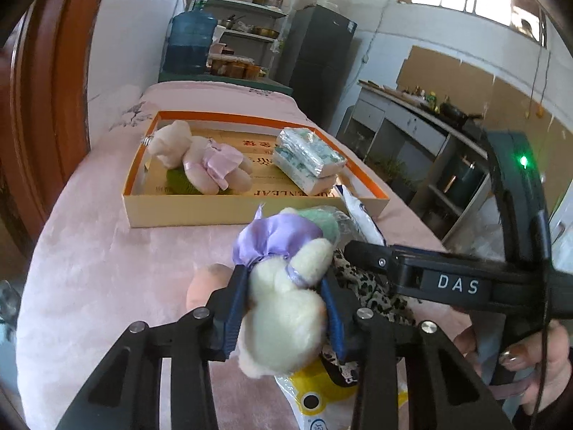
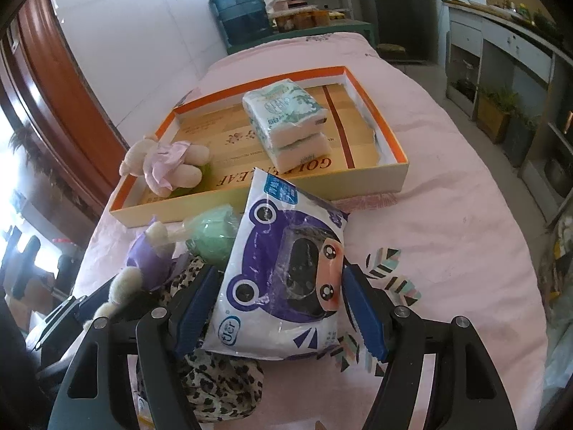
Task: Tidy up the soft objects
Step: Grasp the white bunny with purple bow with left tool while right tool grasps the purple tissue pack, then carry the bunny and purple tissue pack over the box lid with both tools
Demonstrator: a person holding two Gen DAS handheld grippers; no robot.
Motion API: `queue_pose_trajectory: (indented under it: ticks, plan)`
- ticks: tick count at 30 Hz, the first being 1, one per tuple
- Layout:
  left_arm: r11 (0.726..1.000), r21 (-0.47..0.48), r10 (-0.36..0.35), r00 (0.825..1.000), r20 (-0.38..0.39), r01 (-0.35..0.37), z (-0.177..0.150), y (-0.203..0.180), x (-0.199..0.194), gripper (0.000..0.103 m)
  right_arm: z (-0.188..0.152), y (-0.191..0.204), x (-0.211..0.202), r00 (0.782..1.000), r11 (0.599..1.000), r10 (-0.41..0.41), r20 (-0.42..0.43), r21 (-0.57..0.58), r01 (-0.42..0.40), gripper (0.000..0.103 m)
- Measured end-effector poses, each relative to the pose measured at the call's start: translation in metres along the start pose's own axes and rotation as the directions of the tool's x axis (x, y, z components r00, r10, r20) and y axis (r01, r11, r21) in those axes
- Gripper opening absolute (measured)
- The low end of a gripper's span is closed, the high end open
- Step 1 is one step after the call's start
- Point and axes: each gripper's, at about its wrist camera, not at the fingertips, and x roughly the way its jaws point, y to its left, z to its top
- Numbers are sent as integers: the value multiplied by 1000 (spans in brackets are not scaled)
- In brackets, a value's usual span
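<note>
Gripping only the head of the cream plush (image 1: 283, 308), the left claw (image 1: 283, 317) may let it slip. Right claw (image 2: 286, 308) stands apart around the wipes pack (image 2: 283, 268); closing could snag the leopard cloth (image 2: 218, 387).

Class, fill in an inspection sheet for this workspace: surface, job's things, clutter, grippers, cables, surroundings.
Surface: pink cloth.
Job's things: pink-dress bear and tissue packs in the box; purple-dress bear, wipes pack, leopard cloth, green puff outside it.
Clutter: yellow-and-white bag.
Grippers: left gripper shut on the purple-dress bear; right gripper open, fingers either side of the wipes pack.
Cables: black cable by the right hand.
Surroundings: water jug, shelves, counter.
</note>
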Motion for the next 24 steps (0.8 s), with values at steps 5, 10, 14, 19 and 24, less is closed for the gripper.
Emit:
queue_pose_trajectory:
  ticks: [5, 10, 14, 19, 24]
  plan:
    - [1000, -24, -14, 1000, 8, 15, -2, 4, -1, 37, -5, -6, -2, 1000, 1000, 8, -4, 8, -8, 59]
    - [998, -57, -26, 1000, 16, 26, -2, 8, -2, 35, -8, -10, -6, 1000, 1000, 15, -5, 14, -15, 50]
    - [996, -83, -36, 999, 27, 38, -2, 12, -5, 35, -9, -12, -12, 1000, 999, 31, 3, 24, -31, 48]
    - [995, -92, -34, 999, 39, 37, 0, 13, -11, 35, -8, -13, -22, 999, 999, 41, 26, 25, -41, 48]
    - [995, -94, -35, 998, 54, 40, 2, 13, -18, 35, -5, -10, -31, 998, 999, 44, 46, 19, -45, 48]
